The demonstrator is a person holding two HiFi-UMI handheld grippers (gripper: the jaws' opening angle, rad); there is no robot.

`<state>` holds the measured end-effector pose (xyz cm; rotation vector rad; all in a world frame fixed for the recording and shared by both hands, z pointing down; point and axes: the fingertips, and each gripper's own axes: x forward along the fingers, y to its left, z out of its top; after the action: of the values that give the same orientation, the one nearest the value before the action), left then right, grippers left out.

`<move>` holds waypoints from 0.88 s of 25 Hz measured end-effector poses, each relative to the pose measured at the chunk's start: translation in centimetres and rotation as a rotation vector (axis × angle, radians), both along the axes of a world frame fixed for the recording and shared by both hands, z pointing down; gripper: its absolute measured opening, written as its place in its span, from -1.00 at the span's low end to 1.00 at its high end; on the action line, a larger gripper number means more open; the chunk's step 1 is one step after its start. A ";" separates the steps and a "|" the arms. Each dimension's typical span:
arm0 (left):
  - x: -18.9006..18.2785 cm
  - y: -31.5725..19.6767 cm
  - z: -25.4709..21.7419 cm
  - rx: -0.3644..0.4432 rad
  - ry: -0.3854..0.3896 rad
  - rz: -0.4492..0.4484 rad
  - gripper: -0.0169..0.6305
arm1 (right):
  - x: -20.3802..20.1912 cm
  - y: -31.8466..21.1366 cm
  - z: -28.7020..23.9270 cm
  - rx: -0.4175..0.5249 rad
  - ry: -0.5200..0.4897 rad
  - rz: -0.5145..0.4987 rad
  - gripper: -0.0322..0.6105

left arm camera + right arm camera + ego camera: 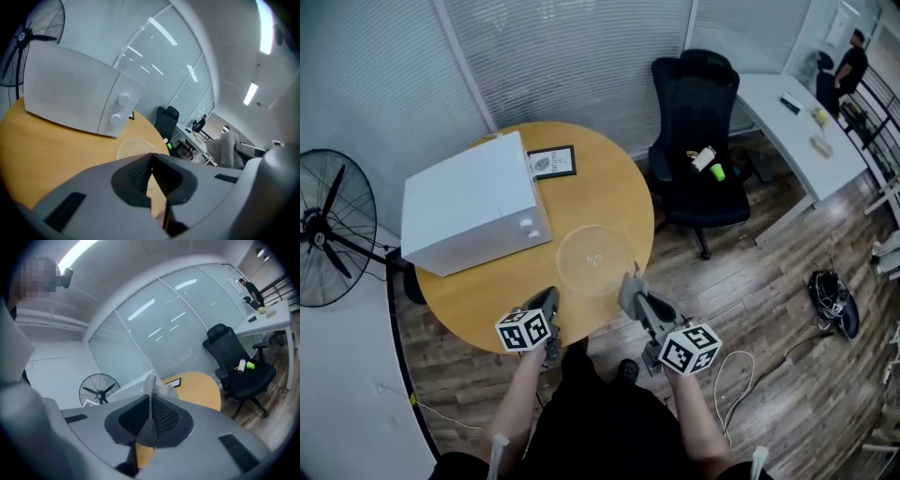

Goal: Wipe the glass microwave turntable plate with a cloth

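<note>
The clear glass turntable plate (595,261) lies flat on the round wooden table (609,187), near its front edge; it also shows in the left gripper view as the plate (135,146). My left gripper (551,296) hovers just left of the plate, its jaws shut with nothing between them (151,161). My right gripper (629,283) hangs at the plate's right rim. It is shut on a grey cloth (150,386), which sticks up between the pads of that gripper (150,411). The cloth (229,149) is also seen from the left gripper view.
A white microwave (473,204) stands on the table's left half, with a small framed card (552,162) behind it. A black office chair (698,141) stands right of the table, a floor fan (328,230) at far left. Cables (741,375) lie on the wooden floor.
</note>
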<state>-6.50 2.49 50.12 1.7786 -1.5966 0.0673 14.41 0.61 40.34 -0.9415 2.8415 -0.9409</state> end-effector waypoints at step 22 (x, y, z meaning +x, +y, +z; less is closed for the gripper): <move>7.3 7.6 -21.2 0.409 -0.266 0.011 -0.96 | 2.3 3.9 -13.0 0.423 0.081 -0.170 -0.83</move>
<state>0.76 10.11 28.93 2.1618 -1.8932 -0.0207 16.75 4.51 27.33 -0.7131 3.0399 -0.2833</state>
